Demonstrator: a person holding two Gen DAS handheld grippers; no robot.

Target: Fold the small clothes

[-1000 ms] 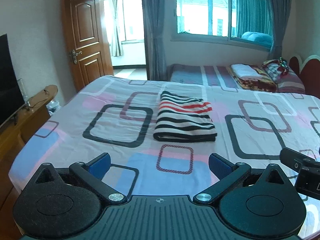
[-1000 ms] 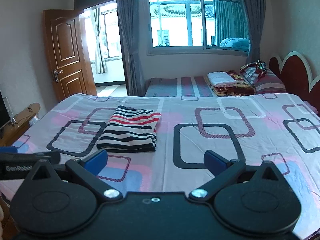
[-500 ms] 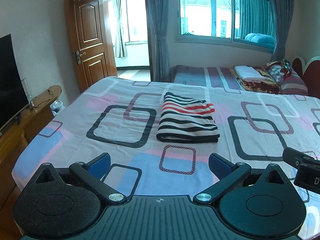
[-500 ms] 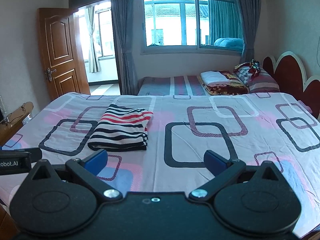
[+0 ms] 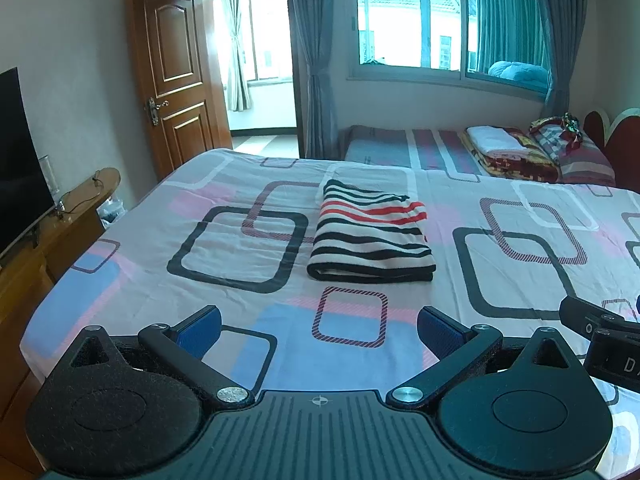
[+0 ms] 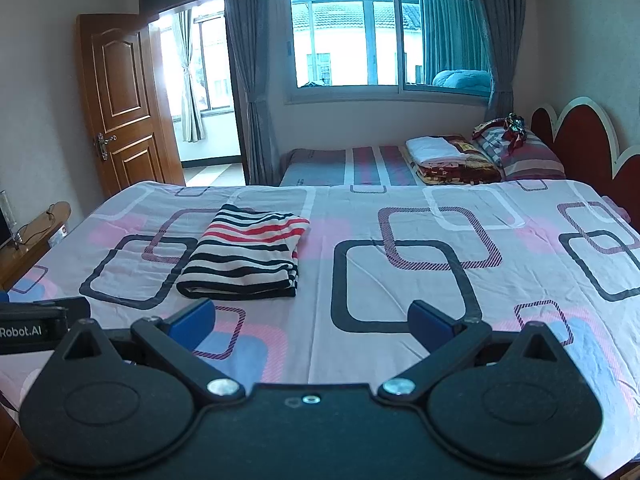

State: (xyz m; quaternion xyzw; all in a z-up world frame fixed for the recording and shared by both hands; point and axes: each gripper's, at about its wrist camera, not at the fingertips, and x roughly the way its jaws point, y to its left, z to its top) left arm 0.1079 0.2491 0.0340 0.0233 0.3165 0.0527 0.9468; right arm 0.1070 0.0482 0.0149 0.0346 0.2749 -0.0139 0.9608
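Note:
A striped garment (image 5: 370,236) in black, white and red lies folded into a neat rectangle on the patterned bedsheet (image 5: 224,304). It also shows in the right wrist view (image 6: 246,254), left of centre. My left gripper (image 5: 319,326) is open and empty, held back from the garment above the bed's near edge. My right gripper (image 6: 311,320) is open and empty, back from the garment and to its right. The right gripper's body shows at the right edge of the left wrist view (image 5: 600,332).
A second bed (image 6: 360,162) with folded blankets (image 6: 448,156) and a pillow stands under the window. A wooden door (image 5: 176,76) stands open at the back left. A wooden TV stand (image 5: 48,236) with a TV (image 5: 20,152) runs along the bed's left side. A red headboard (image 6: 592,140) is at the right.
Both grippers have drawn back and risen a little from the bed, so the folded garment looks smaller and farther. Both stayed open.

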